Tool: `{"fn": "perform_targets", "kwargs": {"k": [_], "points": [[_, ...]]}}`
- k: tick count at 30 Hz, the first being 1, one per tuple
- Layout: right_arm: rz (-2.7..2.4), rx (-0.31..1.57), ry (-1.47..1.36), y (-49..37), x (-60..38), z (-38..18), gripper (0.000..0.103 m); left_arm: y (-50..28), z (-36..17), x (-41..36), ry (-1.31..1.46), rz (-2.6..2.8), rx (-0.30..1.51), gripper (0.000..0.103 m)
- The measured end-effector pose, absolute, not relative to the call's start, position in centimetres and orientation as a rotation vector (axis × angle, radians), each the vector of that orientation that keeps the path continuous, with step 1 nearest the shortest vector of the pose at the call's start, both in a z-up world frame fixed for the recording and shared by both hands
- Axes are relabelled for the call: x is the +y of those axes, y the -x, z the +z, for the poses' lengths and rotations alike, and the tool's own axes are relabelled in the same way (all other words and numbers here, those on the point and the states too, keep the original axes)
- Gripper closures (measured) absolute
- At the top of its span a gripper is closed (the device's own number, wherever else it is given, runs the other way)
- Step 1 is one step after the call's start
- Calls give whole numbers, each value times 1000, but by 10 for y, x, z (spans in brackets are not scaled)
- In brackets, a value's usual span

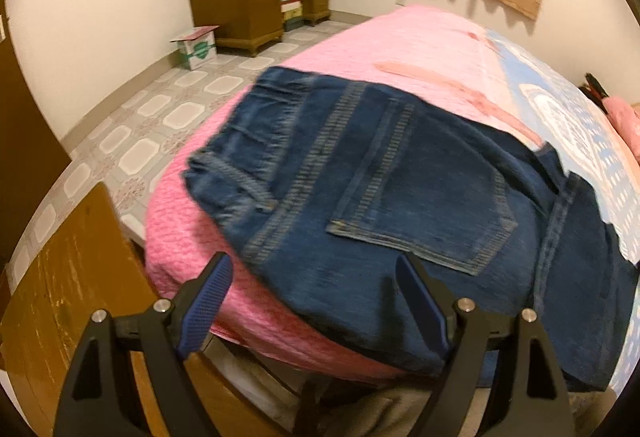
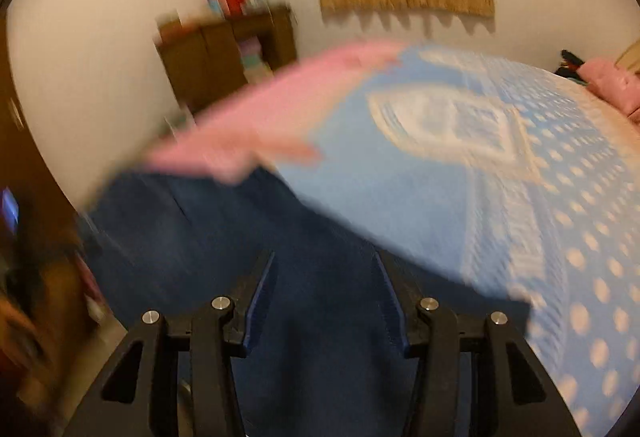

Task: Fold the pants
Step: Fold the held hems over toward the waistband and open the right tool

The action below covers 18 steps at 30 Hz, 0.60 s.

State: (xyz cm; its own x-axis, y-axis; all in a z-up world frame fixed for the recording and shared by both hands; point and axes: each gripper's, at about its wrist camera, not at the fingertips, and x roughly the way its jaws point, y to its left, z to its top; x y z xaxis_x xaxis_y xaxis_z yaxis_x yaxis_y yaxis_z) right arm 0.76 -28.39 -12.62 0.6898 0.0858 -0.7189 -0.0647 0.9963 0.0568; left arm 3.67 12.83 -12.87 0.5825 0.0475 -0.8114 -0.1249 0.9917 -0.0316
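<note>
Lying folded on pink bedspread [image 1: 400,37], jeans [image 1: 400,177] beneath spread left tongs [image 1: 316,269]

Warm, dim indoor light falls from overhead. The right wrist view is heavily motion-smeared around the wooden desk [image 2: 228,53]; the left is sharper. Fisheye edges bend and darken.

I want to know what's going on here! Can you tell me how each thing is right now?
jeans: folded, lying flat on the bed, back pocket up
left gripper: open, holding nothing
right gripper: open over the jeans, not pinching them
pink blanket: spread on the bed
cardboard box: flaps open, on the floor
</note>
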Motion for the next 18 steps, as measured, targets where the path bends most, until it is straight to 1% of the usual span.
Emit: {"fn": "perform_targets", "kwargs": {"k": [2, 3, 4, 5, 6, 8, 9, 10, 11, 15, 18], "points": [[-15, 933, 2, -11, -300, -162, 54, -33, -122, 119, 73, 82, 936, 17], [-46, 939, -55, -6, -324, -181, 59, -31, -118, 117, 65, 80, 928, 17], [-19, 869, -115, 2, -335, -181, 80, -28, -114, 116, 56, 79, 920, 17], [-48, 839, -160, 9, -347, -181, 92, -26, -112, 115, 40, 81, 915, 17], [-90, 846, -209, 10, -357, -179, 98, -25, -110, 115, 25, 90, 915, 17], [-181, 859, -246, 10, -367, -173, 98, -25, -111, 120, 19, 133, 926, 17], [-227, 852, -252, 13, -368, -166, 97, -26, -113, 127, 44, 147, 938, 17], [-222, 827, -259, 16, -365, -157, 93, -26, -115, 132, 65, 156, 949, 17], [-187, 797, -272, 20, -360, -154, 93, -27, -120, 141, 98, 183, 967, 17], [18, 719, -274, 21, -305, -128, 93, -29, -135, 166, 172, 272, 1009, 17], [151, 691, -214, 11, -253, -124, 92, -26, -140, 179, 248, 283, 1016, 17]]}}
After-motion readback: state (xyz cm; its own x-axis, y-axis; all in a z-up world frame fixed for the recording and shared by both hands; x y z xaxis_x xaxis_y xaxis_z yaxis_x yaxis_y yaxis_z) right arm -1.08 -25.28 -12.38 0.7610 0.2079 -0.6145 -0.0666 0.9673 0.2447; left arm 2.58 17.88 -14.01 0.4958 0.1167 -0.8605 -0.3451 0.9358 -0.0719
